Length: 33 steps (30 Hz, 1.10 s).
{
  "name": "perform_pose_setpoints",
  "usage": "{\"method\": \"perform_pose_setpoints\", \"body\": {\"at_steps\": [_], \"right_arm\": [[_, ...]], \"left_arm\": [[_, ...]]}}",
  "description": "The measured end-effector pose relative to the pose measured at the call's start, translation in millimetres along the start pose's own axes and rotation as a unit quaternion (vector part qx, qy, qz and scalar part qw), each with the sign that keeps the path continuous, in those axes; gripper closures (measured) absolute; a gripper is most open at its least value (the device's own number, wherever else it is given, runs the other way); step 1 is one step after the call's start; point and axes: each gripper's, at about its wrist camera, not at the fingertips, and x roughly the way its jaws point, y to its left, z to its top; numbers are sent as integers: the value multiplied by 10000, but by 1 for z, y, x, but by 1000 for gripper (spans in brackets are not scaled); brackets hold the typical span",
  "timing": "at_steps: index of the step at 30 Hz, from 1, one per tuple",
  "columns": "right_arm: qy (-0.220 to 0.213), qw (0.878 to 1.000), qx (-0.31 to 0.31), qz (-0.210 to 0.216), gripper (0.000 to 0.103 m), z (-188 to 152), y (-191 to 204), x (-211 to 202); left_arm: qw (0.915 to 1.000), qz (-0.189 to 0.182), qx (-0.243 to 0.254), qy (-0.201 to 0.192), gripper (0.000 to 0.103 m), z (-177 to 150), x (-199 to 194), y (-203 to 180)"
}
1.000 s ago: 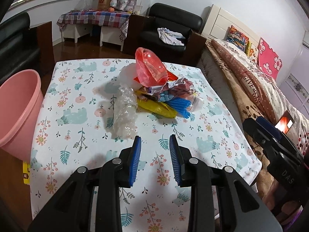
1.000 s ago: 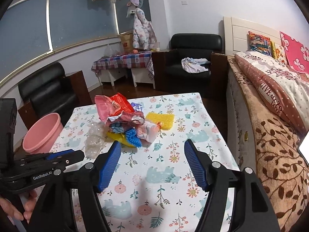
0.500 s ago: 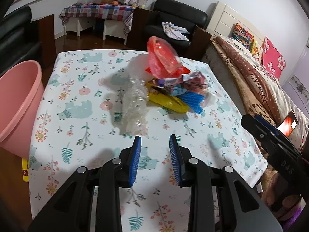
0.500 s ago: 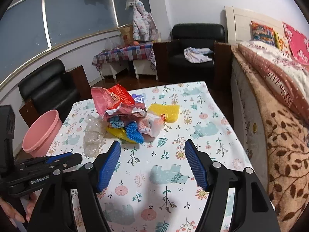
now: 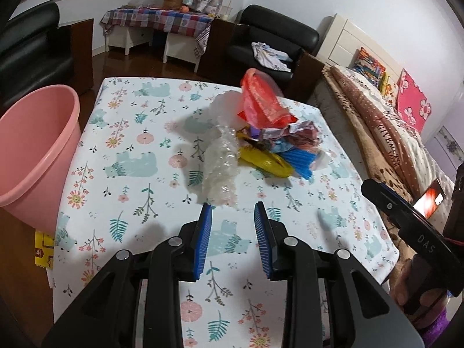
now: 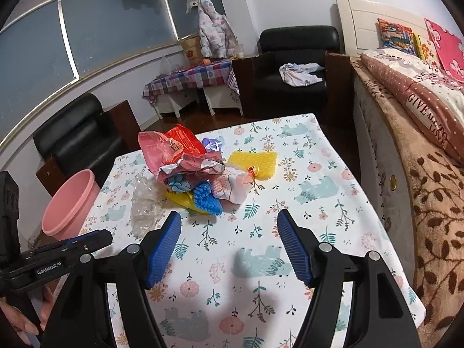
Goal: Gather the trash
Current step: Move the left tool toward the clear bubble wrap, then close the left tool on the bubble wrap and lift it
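Observation:
A pile of trash lies mid-table: a crumpled clear plastic wrap [image 5: 220, 171], a red bag [image 5: 261, 101], a yellow wrapper [image 5: 265, 162], a blue ribbed piece [image 5: 298, 161] and crumpled printed wrappers [image 5: 293, 133]. In the right wrist view the pile [image 6: 188, 171] also has a yellow bubble sheet [image 6: 252, 162] behind it. My left gripper [image 5: 233, 213] is open and empty, its tips just short of the clear wrap. My right gripper [image 6: 229, 221] is wide open and empty, above the cloth in front of the pile. A pink bucket [image 5: 32, 148] stands at the table's left side.
The table [image 5: 130, 174] has a floral cloth. A bed [image 6: 420, 133] runs along its right side. Black armchairs [image 6: 298, 58] and a small checked table [image 5: 156, 23] stand behind. A yellow packet [image 5: 43, 249] lies on the floor by the bucket.
Both grippers have moved forward toward the pile; the left one's tips are now close to the clear wrap. Jaw openings are unchanged.

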Motion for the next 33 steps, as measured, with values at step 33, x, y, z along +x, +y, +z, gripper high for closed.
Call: {"method": "perform_pose_setpoints", "body": {"at_steps": [33], "right_arm": [[398, 9986, -136, 331, 35, 4, 6, 45]], "left_arm": [[9995, 119, 111, 266, 73, 37, 44, 6]]}}
